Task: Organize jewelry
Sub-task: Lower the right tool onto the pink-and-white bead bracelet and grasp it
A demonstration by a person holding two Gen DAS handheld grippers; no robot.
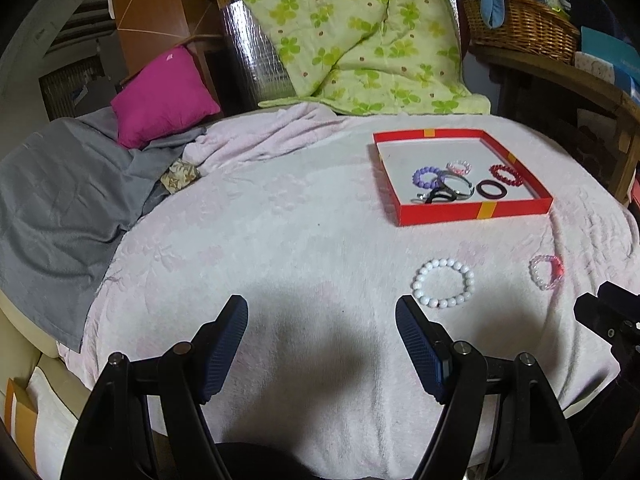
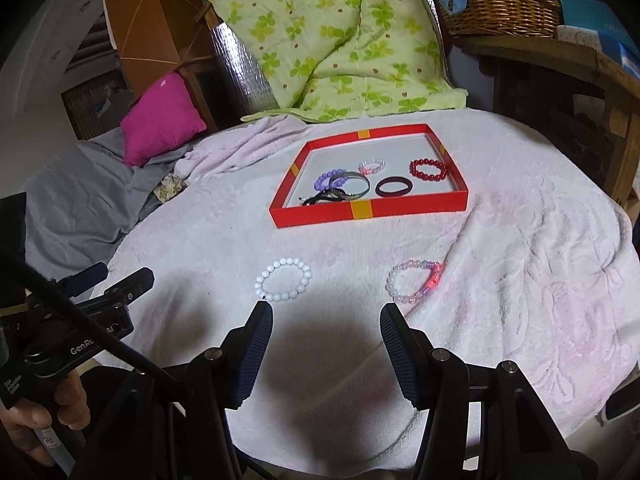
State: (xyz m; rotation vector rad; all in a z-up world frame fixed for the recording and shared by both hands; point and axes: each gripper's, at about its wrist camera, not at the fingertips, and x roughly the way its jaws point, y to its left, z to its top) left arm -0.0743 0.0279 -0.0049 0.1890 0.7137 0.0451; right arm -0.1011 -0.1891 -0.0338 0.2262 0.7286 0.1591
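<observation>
- Jewelry lies in two places: most of it sits inside a red tray [image 2: 320, 216], and two pieces rest loose on the blanket nearer the cameras.
- In the tray are a purple bead bracelet [image 2: 326, 179], a metal bangle [image 2: 352, 182], a small pink bead ring [image 2: 371, 167], a dark hair band [image 2: 394, 187] and a red bead bracelet [image 2: 428, 169].
- A white bead bracelet [image 2: 283, 279] and a pink bead bracelet [image 2: 414, 282] lie apart from each other in front of the tray.
- The surface is a pale pink textured blanket [image 2: 520, 280] spread over a rounded top, with a grey cloth [image 1: 60, 200] draped at its left side.
- Behind it lean a magenta cushion [image 1: 164, 96] and a green clover-print quilt [image 1: 360, 32]; a wicker basket [image 1: 520, 24] stands on a wooden shelf at the right.
- The left gripper [image 1: 322, 316] stands with jaws apart and nothing between them, just short of the white bracelet.
- The right gripper [image 2: 326, 322] is likewise parted and empty, between the two loose bracelets.
</observation>
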